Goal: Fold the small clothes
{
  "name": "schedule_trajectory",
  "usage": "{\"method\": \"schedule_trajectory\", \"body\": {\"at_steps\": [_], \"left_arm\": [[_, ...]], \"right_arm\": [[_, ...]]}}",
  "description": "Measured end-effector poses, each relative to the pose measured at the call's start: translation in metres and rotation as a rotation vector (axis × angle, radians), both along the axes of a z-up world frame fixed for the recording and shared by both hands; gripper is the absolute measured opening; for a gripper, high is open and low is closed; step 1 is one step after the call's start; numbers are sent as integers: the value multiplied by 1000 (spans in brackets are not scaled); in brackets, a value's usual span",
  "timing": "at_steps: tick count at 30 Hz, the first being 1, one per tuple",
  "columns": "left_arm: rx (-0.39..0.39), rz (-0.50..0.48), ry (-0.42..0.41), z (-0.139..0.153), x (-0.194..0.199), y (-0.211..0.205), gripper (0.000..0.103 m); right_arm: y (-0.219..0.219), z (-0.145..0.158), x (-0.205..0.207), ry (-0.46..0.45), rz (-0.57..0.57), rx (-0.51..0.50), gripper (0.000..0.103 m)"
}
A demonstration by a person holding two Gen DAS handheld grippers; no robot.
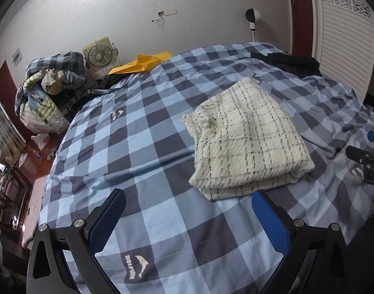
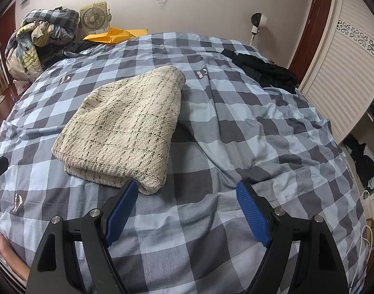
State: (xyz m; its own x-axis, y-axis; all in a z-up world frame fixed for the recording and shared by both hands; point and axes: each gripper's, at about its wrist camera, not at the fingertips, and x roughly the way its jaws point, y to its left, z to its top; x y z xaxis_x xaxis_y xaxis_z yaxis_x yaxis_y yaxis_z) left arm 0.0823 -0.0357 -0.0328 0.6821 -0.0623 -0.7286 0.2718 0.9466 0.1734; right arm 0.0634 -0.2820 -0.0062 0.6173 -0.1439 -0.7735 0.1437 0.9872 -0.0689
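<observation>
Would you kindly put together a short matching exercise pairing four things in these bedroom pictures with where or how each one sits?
Things:
1. cream plaid garment
2. black clothing
3. yellow cloth
4. box fan

Descriptions:
A. standing upright against the wall
B. folded, in the middle of the checked bedspread
C. lying beside the bed's far edge, next to the fan
D. crumpled in a heap near the louvred wardrobe door

Pairs: 1-B, 2-D, 3-C, 4-A
</observation>
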Motion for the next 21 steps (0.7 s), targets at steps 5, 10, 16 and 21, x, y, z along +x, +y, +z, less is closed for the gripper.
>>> {"method": "schedule_trajectory", "body": {"at_steps": [5,10,16,21], "left_arm": [[4,0,0,0,0,0,103],[-3,2,4,0,0,0,103],[-1,4,8,-1,1,0,103],[18,-2,1,-2,1,0,103]], "right_arm": [[0,0,0,-2,1,1,80],[-1,0,1,2,1,0,80],[-1,0,0,1,0,1,80],[-1,0,0,2,-1,2,80]]}}
